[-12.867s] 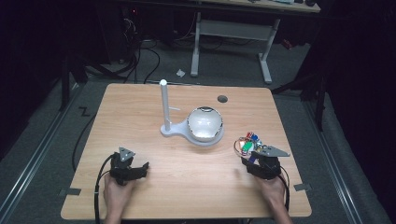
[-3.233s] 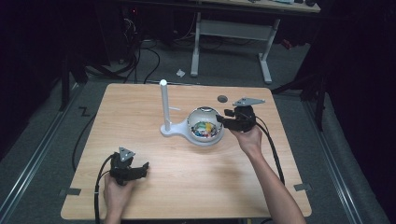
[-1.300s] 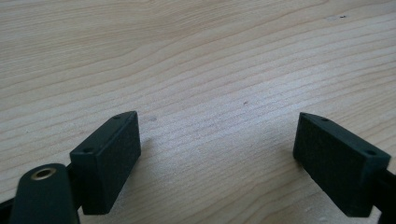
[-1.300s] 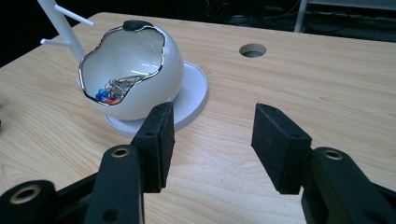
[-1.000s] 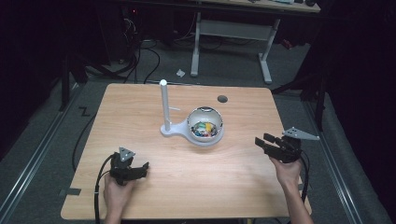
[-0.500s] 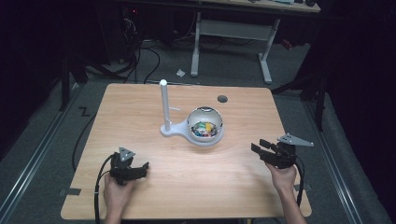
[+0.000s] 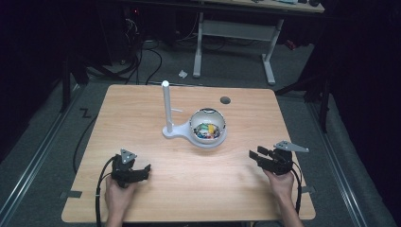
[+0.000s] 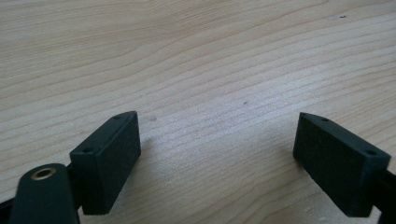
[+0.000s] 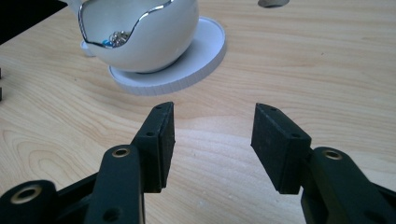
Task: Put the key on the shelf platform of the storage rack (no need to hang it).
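Observation:
A white egg-shaped bowl [image 7: 208, 128] with a chrome rim sits on a white round base [image 9: 187, 60] at the table's middle, joined to an upright white post [image 7: 166, 106]. Small colourful pieces [image 7: 206, 130] lie inside it. My right gripper [image 7: 254, 156] hovers low over the front right of the table, open and holding nothing, its jaws pointing toward the bowl [image 9: 140, 35]. My left gripper [image 7: 145, 168] rests at the front left, open wide over bare wood, with nothing between its jaws [image 8: 215, 154].
The wooden table [image 7: 142, 123] has a dark cable hole [image 7: 225, 100] behind the bowl. Cables trail from both grippers off the front edge. Beyond the table lie a dark floor, cables and a white desk frame [image 7: 236, 33].
My right gripper has come back from the table's right edge, moving left and down toward the tabletop, still open and holding nothing. The left gripper has stayed put.

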{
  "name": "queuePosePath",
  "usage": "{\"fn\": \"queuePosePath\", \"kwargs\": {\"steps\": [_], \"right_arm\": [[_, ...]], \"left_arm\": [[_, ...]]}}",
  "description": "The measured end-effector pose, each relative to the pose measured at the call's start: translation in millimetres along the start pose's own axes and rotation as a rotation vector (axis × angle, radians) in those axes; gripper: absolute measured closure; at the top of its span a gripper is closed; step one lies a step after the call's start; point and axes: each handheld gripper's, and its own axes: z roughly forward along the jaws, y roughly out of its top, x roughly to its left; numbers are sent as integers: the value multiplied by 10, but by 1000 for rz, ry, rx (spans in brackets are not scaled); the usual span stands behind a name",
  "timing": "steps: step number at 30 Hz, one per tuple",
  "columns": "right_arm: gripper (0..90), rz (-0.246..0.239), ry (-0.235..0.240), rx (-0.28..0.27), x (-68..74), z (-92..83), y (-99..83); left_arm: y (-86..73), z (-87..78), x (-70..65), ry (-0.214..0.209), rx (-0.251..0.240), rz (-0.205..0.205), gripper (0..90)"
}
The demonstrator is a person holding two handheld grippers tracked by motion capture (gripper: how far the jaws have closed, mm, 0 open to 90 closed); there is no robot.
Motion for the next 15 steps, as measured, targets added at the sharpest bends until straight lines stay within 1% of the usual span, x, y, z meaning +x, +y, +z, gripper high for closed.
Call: {"fn": "queuePosePath", "kwargs": {"steps": [2,4,13,15], "right_arm": [[493,2,-2,4,11,14,-14],[493,-13,-10,15,28,59,-55],[490,-24,-23,40,74,165,-146],[486,-33,-29,51,92,208,-174]], "left_arm": [[0,0,0,0,0,1,153],[0,0,0,0,0,0,153],[0,0,0,0,0,1,153],[0,0,1,0,0,1,153]]}}
